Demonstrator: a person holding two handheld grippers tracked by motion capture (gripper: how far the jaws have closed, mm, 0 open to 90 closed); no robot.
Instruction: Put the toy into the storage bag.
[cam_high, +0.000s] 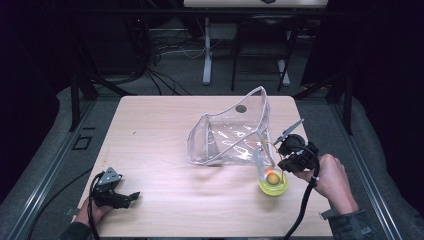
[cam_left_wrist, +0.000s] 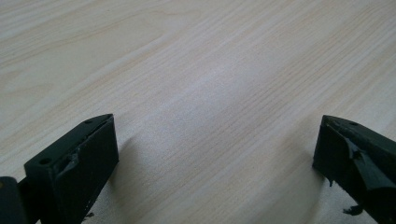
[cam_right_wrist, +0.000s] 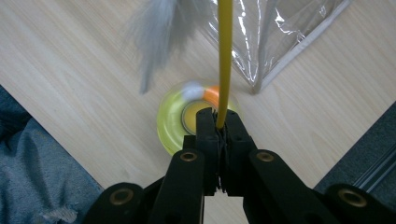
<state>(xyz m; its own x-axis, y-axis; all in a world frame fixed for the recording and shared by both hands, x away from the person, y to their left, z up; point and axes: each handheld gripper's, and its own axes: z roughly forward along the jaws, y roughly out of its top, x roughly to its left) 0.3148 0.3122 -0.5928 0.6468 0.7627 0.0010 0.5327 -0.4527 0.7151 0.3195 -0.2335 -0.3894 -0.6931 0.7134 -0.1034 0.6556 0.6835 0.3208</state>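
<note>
- My right gripper (cam_right_wrist: 222, 122) is clamped tight on a thin yellow rod (cam_right_wrist: 225, 56), jaws pressed together with the rod squeezed right at their tips.
- The rod runs up and away from the jaws in the right gripper view, crossing in front of the clear bag (cam_right_wrist: 280, 32).
- A blurred grey feather (cam_right_wrist: 156, 32) hangs beside the rod, over the bare table (cam_right_wrist: 70, 70).
- Just past my jaw tips sits the yellow-green toy (cam_right_wrist: 170, 121), a round ring with an orange ball (cam_right_wrist: 212, 94) on its far side.
- From the high view, the toy (cam_high: 273, 184) rests on the table (cam_high: 150, 150) near the front right edge, just beside my right gripper (cam_high: 292, 152) and touching the bag's near corner.
- The bag (cam_high: 230, 135) stands open mid-table, its mouth propped up, a dark round hole near its top edge.
- My left gripper (cam_high: 131, 196) lies low at the front left corner, well apart from everything.
- In the left gripper view my left jaws stand wide, nothing between them but wood (cam_left_wrist: 210, 93).
</note>
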